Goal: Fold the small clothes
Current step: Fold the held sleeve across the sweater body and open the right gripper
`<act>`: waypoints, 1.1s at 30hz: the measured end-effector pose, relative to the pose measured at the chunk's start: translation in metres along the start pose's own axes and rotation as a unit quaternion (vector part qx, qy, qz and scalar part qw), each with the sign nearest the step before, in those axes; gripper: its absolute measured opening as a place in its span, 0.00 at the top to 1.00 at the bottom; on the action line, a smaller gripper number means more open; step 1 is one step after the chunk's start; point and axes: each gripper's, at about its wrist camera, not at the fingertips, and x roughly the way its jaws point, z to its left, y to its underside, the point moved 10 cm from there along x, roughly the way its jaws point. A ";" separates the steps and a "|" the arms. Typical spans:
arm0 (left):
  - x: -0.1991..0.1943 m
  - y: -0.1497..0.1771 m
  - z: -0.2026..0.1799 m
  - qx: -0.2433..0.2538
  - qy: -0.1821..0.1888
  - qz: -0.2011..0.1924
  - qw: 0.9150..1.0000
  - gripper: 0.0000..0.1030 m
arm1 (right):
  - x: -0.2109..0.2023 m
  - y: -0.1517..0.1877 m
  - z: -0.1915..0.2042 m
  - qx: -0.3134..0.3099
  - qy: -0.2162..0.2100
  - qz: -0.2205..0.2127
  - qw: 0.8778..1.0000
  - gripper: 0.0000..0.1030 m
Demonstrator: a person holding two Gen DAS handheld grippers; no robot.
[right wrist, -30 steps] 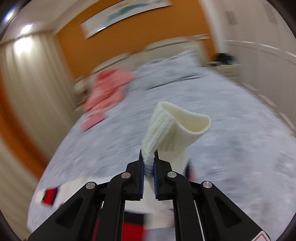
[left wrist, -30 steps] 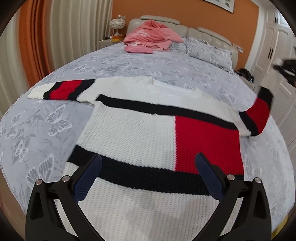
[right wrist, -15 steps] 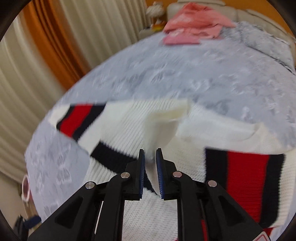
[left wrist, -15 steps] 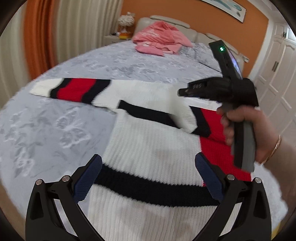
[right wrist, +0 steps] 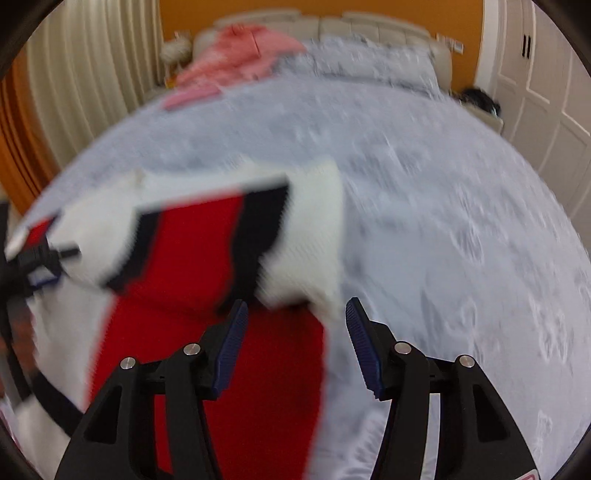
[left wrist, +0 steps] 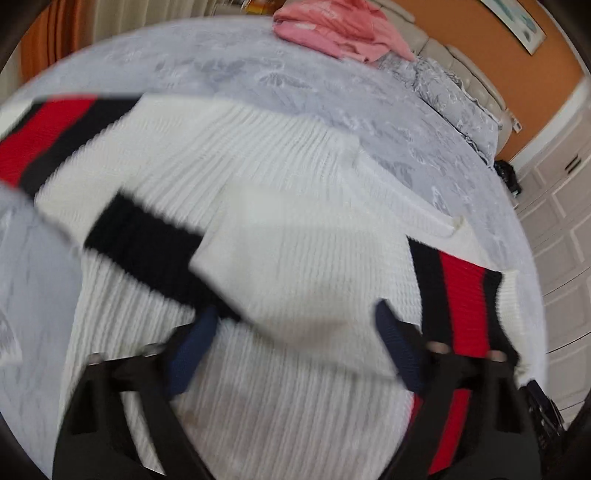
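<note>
A white knit sweater [left wrist: 280,173] with black and red bands lies flat on the grey bed [left wrist: 229,70]. Its right sleeve [left wrist: 295,273] is folded across the chest, with its red and black band at the right [left wrist: 458,295]. The left sleeve [left wrist: 48,129] stretches out to the left. My left gripper [left wrist: 291,332] is open just above the folded sleeve. In the right wrist view my right gripper [right wrist: 295,317] is open and empty over the sweater's red panel [right wrist: 221,350], with the folded sleeve band [right wrist: 207,236] just ahead. Both views are blurred.
Pink clothes [left wrist: 343,33] are piled near the headboard, also in the right wrist view [right wrist: 243,55]. Grey pillows [left wrist: 450,96] lie at the head of the bed. White wardrobe doors [right wrist: 546,96] stand to the right. Curtains [right wrist: 92,66] hang at the left.
My right gripper laid the right sleeve across the chest, opened and let go of the cuff. My left gripper moved forward and low over the sweater.
</note>
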 end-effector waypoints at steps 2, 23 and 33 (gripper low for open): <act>0.006 -0.006 -0.008 0.018 0.009 0.008 1.000 0.89 | 0.016 0.003 0.001 0.000 -0.013 0.011 1.000 0.47; 0.006 -0.028 0.022 0.040 -0.027 -0.020 0.999 0.76 | -0.001 -0.020 -0.008 0.053 -0.016 -0.028 0.998 0.80; -0.078 -0.071 0.198 -0.160 -0.065 -0.101 0.980 0.18 | -0.045 0.020 0.038 0.015 -0.046 -0.031 0.998 0.60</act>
